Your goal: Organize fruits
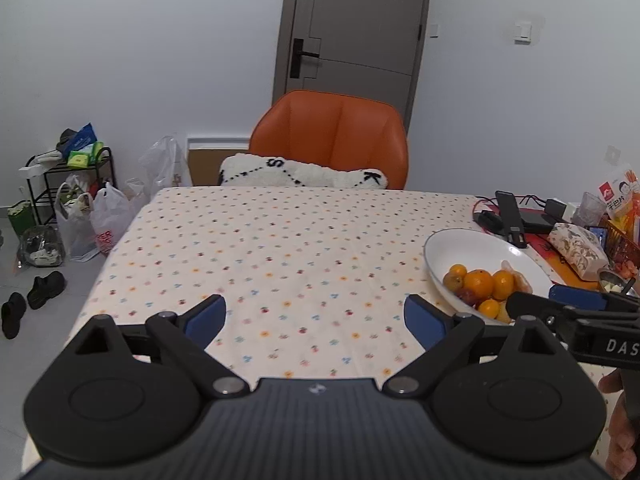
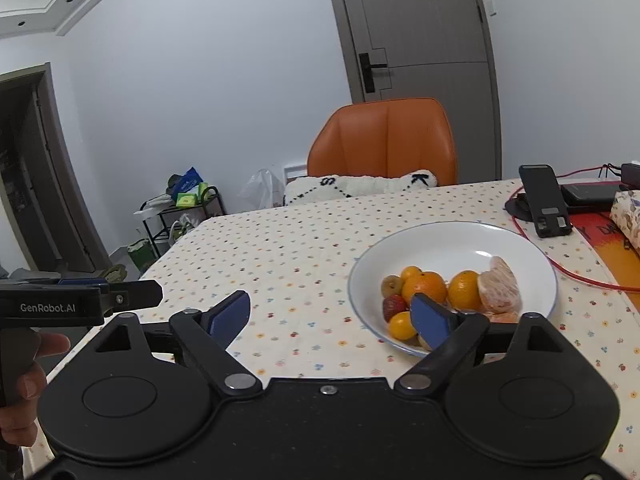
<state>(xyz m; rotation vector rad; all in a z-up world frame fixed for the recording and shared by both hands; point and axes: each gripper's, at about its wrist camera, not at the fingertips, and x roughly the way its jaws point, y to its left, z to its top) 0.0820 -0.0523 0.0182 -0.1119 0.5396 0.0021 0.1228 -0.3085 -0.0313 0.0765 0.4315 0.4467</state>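
Observation:
A white bowl (image 2: 440,228) stands on the dotted tablecloth (image 2: 304,256). It holds two oranges (image 2: 424,286), a peeled tangerine (image 2: 500,286), a red fruit (image 2: 394,307), a small yellow fruit (image 2: 402,325) and a brownish one (image 2: 391,285). My right gripper (image 2: 330,316) is open and holds nothing; its right finger (image 2: 430,318) overlaps the bowl's near edge in this view. In the left wrist view the bowl (image 1: 436,248) lies to the right. My left gripper (image 1: 316,318) is open over bare cloth, with nothing between its fingers. The right gripper (image 1: 536,300) shows beside the bowl.
An orange chair (image 1: 332,136) with a white cushion (image 1: 300,174) stands at the far side. Behind the bowl are a black phone stand (image 2: 544,200), a red cable (image 2: 560,268), a tissue pack (image 1: 576,248), a glass (image 1: 592,208) and snacks (image 1: 620,196). Bags (image 1: 104,220), a rack (image 1: 68,176) and shoes (image 1: 44,284) are on the floor at left.

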